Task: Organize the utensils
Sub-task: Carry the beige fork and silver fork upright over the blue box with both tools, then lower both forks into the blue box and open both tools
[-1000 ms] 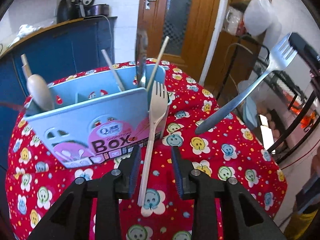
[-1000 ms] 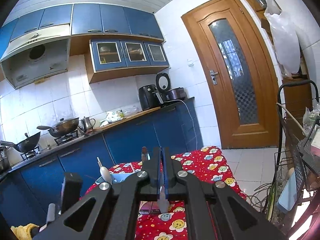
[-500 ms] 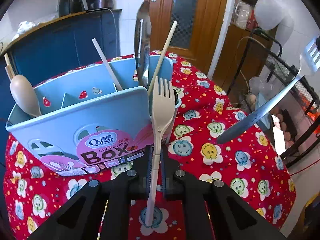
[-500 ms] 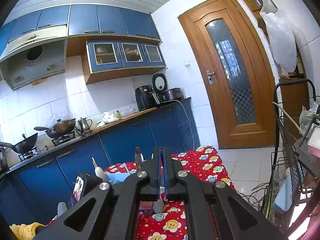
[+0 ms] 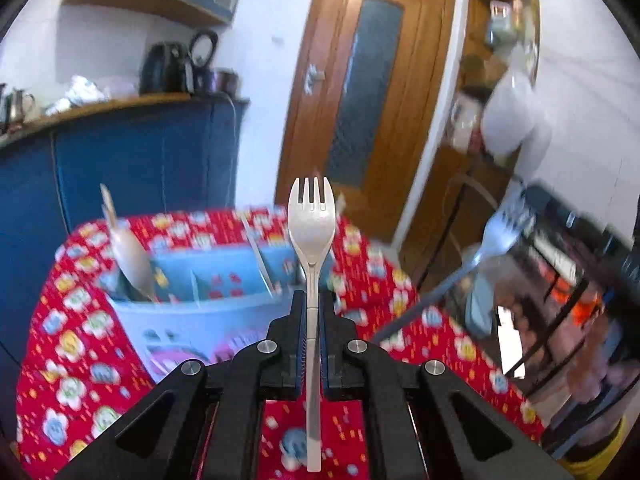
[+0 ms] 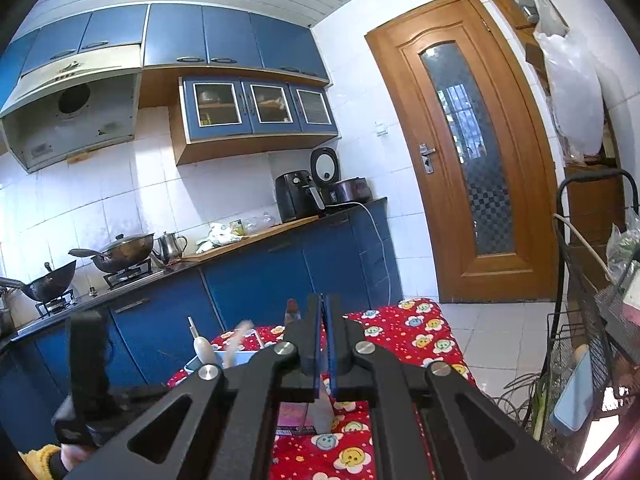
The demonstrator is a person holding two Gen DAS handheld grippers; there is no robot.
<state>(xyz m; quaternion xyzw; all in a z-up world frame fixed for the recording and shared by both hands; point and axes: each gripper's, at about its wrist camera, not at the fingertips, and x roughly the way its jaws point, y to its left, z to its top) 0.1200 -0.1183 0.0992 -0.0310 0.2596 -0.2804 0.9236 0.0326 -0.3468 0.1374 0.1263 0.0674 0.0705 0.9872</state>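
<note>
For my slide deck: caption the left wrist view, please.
Left gripper clamps a beige plastic fork upright above the blue utensil box.

Left wrist view's mostly motion-blurred: the box [image 5: 208,308] label is unreadable, and the metal fork [image 5: 472,264] at right is smeared, its holder lost in the blur.

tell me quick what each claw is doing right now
Left claw: closed on the beige fork.
Right claw: closed on the metal fork.
</note>
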